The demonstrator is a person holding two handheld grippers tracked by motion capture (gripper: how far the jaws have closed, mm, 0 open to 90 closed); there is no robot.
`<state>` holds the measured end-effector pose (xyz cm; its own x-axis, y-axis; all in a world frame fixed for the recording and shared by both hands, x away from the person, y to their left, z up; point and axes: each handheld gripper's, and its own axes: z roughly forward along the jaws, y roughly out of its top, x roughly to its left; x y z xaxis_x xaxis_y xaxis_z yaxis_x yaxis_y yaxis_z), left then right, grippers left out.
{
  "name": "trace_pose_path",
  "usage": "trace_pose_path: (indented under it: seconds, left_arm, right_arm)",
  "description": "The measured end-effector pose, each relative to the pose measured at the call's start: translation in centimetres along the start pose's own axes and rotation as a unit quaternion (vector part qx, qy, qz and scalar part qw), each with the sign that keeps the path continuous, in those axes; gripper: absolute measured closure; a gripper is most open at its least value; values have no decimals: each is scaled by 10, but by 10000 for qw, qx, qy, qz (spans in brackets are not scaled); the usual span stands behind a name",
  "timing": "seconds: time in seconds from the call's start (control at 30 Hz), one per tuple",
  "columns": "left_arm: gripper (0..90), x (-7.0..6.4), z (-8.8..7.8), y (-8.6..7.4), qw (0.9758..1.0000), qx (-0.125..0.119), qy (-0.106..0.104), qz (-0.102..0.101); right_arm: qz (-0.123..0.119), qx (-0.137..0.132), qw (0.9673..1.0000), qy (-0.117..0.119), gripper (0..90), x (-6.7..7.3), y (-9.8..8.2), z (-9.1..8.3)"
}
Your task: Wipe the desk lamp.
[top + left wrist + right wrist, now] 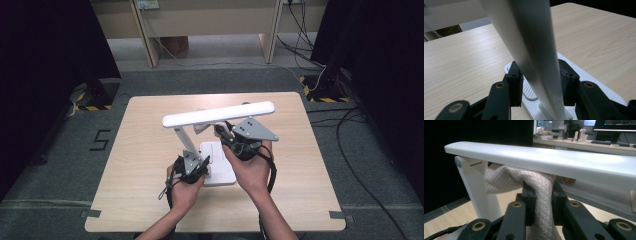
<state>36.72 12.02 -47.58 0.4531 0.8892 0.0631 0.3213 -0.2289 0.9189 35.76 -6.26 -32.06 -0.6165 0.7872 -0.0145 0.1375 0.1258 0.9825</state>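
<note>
Work in hand reads as wiping the underside of the white desk lamp's long flat light bar with a cream quilted cloth; lamp sits mid-table on the pale wood-grain table, white rectangular base near the person's edge, slanted white stem rising from the base to the bar's left end.

Right gripper: jaws pinched on the cloth, pads pressing a bunched fold from both sides; cloth's free end spreads upward and touches the bar's underside, close to the hinge where the stem meets the bar.

Left gripper: jaws bracket the lower stem just above the base; both pads look close against it, so judged clamped on the stem as a brace, though contact on the left pad is hard to confirm.

Key relation: the bar lies directly above the right gripper, long axis running left-right across the table in the high view, slightly tilted up to the right; cloth is near the left, hinge end, so most of the bar's length lies to the right of it. The right hand is the nearer one; the left hand sits lower, by the base.

Judgement: next stroke should follow that axis toward the free end, keeping the cloth pressed up; pushing too hard could tip the hinge, hence the brace.
</note>
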Motion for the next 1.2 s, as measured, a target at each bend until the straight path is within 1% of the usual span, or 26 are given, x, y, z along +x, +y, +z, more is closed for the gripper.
trace_pose_path:
  seconds: [0.07,0.3,0.43,0.53,0.67,0.73,0.83,1.0,1.03,1.07,1.1,1.17,1.2]
  left_arm:
    - [607,-1,1,-1,10000,16,2,-2]
    - [608,0,1,-1,10000,27,-2,23]
    - [608,0,1,-1,10000,30,0,26]
    - [607,-1,1,-1,10000,36,7,46]
    - [607,-1,1,-1,10000,22,17,35]
    - [607,-1,1,-1,10000,27,14,38]
    - [607,-1,1,-1,10000,36,15,46]
    - [606,-1,1,-1,10000,7,30,76]
    - [606,-1,1,-1,10000,13,32,85]
    - [605,-1,1,-1,9999,24,34,101]
    - [605,-1,1,-1,9999,35,34,116]
    - [605,-1,1,-1,9999,50,45,132]
    - [605,-1,1,-1,9999,22,41,100]
  right_arm:
    - [-17,5,10000,36,780,2,0,1]
    - [41,12,9999,146,780,9,-2,7]
    - [-23,39,9998,205,780,14,-2,10]
    - [-29,36,9996,264,780,18,-1,12]
    - [-115,35,9994,332,780,22,0,14]
    - [-81,36,9994,346,780,24,0,15]
    - [-93,44,9993,359,779,25,1,16]
    - [-147,163,9990,402,778,29,-1,19]
    - [-211,164,9989,395,778,30,-2,21]
    - [-207,198,9988,388,778,31,-2,22]
    - [-287,231,9986,389,777,31,-3,23]
    - [-293,290,9983,407,776,34,-4,25]
    - [-324,308,9981,416,776,35,-4,27]
